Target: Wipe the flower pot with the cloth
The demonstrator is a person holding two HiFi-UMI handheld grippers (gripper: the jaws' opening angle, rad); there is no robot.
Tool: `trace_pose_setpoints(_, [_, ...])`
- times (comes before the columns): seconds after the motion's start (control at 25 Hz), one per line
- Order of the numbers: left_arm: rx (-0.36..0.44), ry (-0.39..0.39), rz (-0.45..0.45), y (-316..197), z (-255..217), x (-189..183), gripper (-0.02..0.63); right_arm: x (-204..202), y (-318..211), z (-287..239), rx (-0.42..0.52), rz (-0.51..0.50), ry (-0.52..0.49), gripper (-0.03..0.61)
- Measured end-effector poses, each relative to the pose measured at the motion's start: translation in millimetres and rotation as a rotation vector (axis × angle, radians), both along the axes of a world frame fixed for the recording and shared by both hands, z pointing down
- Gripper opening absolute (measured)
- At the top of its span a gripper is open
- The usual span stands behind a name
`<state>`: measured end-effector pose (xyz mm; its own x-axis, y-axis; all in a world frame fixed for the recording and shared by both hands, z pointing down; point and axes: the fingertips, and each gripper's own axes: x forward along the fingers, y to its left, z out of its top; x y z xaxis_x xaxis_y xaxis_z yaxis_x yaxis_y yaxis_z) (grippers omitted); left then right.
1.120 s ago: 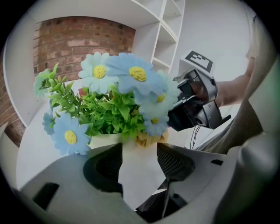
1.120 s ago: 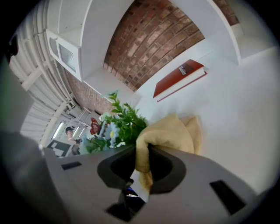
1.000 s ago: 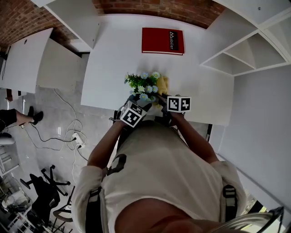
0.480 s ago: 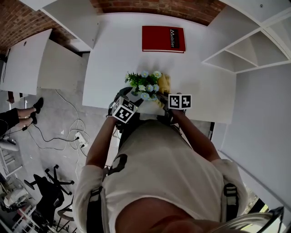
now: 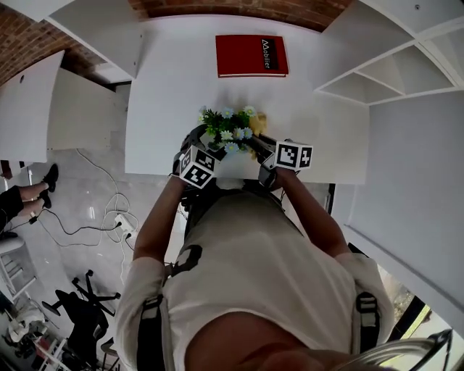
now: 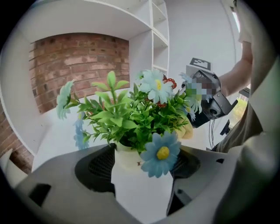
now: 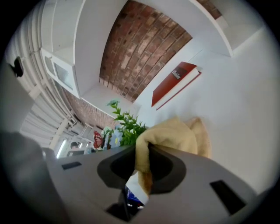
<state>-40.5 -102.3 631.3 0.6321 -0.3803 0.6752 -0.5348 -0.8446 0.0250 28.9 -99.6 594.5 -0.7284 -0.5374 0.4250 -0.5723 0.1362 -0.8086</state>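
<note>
The flower pot (image 6: 124, 155) is set near the front edge of a white table (image 5: 174, 87), which is backed by a brick wall (image 5: 217, 6). It is framed, unpressed, by the jaws of the left gripper (image 6: 144, 168), which have just been opened wide. The cloth (image 7: 168, 133) is pinched in the right gripper (image 7: 146, 164).

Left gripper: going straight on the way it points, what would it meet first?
Probably the flower pot, standing between the left gripper's jaws, which have just been opening; a blue flower drooping before it may brush first. Depth unclear.
</note>
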Motion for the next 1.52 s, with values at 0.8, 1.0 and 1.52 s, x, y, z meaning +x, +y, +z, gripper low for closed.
trace_pose_setpoints(0.8, [0.006,0.045,-0.279,-2,0,-5,0.342,-4,18,68,-0.213,0.042,-0.059,0.066])
trace_pose_setpoints(1.0, [-0.015,0.038,-0.322,-4,0,-4,0.342,3,8,49,-0.185,0.043,-0.085,0.069])
trace_pose_setpoints(1.52, [-0.024,0.010,-0.352,-11,2,-4,0.333,7,-2,59,-0.193,0.014,-0.039,0.071])
